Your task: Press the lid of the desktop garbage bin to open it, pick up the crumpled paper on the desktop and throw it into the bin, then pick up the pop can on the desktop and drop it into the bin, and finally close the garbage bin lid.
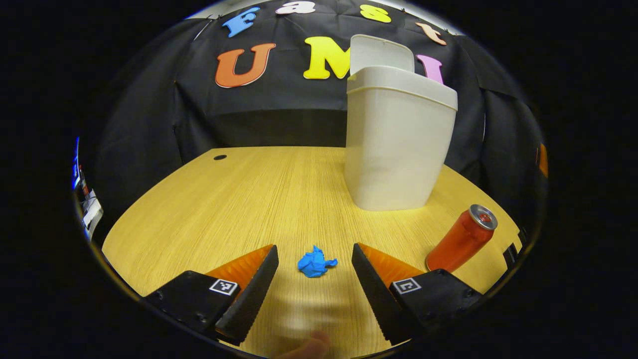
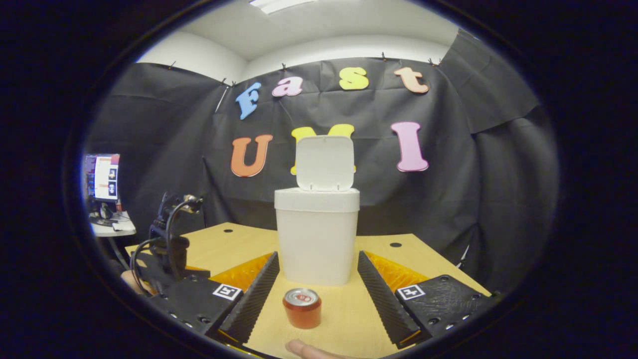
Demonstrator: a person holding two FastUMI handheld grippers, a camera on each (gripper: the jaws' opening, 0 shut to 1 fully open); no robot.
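The light wooden desktop (image 1: 224, 209) carries everything. The tall off-white plastic garbage bin (image 1: 398, 144) stands toward its back with its flat hinged lid (image 2: 325, 163) tipped upright, so the opening step looks done. The slim orange-red metal pop can (image 1: 463, 239) stands upright on the desktop near the bin's front, not yet picked up. The small crumpled ball of blue paper (image 1: 316, 263) lies on the wood, also not yet binned. The left gripper (image 1: 315, 259) has its jaws wide apart, one either side of the paper, touching nothing. The right gripper (image 2: 317, 271) is likewise spread wide and empty, the can between its fingers. Paper, can and lid closing remain.
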